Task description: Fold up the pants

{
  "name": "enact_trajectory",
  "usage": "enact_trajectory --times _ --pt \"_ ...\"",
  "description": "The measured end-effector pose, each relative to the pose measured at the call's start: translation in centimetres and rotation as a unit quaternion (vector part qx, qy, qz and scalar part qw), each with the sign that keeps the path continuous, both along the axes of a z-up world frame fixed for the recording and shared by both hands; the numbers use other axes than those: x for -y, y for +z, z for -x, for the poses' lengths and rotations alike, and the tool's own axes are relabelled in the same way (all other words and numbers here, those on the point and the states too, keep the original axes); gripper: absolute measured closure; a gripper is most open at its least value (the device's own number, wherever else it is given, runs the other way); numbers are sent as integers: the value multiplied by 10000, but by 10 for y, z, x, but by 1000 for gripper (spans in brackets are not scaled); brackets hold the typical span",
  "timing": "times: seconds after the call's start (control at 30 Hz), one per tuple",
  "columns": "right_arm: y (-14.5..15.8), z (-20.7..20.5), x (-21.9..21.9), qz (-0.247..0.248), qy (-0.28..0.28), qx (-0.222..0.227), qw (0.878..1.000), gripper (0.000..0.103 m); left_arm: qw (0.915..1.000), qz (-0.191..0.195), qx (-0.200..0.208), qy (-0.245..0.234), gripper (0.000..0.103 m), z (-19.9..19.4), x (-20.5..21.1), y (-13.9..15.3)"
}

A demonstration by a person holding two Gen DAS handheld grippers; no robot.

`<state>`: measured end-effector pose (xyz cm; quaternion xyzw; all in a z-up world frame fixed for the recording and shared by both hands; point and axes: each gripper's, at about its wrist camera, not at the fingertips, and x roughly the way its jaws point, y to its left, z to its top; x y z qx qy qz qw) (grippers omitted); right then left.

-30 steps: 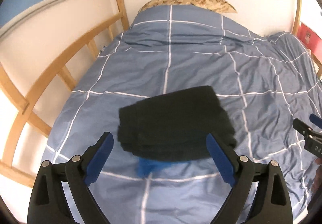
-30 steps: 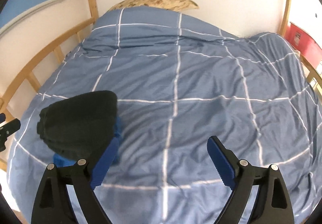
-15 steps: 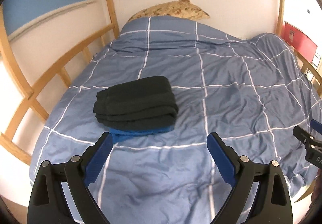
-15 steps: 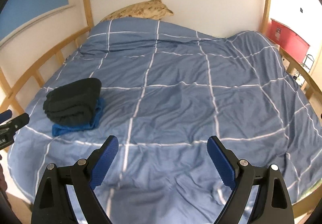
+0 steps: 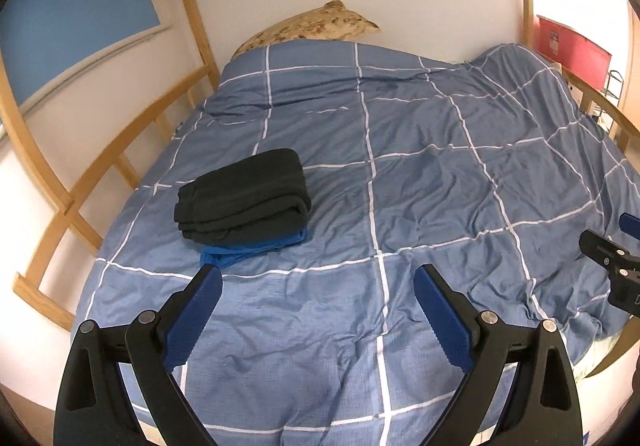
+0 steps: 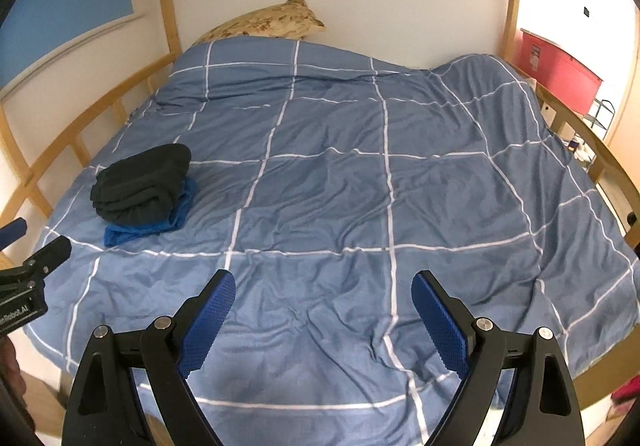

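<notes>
Black pants (image 5: 244, 195), folded into a thick bundle, resting on a folded blue garment (image 5: 250, 248) toward the left side of the blue checked duvet (image 5: 420, 185), near the wooden bed rail (image 5: 132, 133). Lying ahead and left of the left gripper (image 5: 318, 288), just beyond its left fingertip in that view; far off to the left and well apart from the right gripper (image 6: 324, 290). Long axis running roughly across the bed, slightly skewed, with the layered edges facing the left rail and the rounded fold facing the middle of the bed. Both grippers spread wide, gripping nothing, angled down over bare duvet at the foot end. Left one clearly nearer, so likely the one for any further touch. Judging by the neat stack, folding probably finished.
</notes>
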<state>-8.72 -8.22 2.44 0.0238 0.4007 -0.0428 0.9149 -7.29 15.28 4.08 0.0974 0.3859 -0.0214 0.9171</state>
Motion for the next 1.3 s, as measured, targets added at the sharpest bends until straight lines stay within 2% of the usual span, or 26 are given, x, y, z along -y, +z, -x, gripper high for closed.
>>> enact_trajectory --times 0.13,0.47,1.3 --pt "-3 8 5 -52 -64 -38 10000 13 9999 106 -40 -3 5 4 5 2" --pt "-3 17 12 -45 -86 11 10000 13 10000 47 -18 4 5 8 9 4" --pt "5 15 10 -58 -45 174 9998 13 9996 143 144 185 4 11 -2 10"
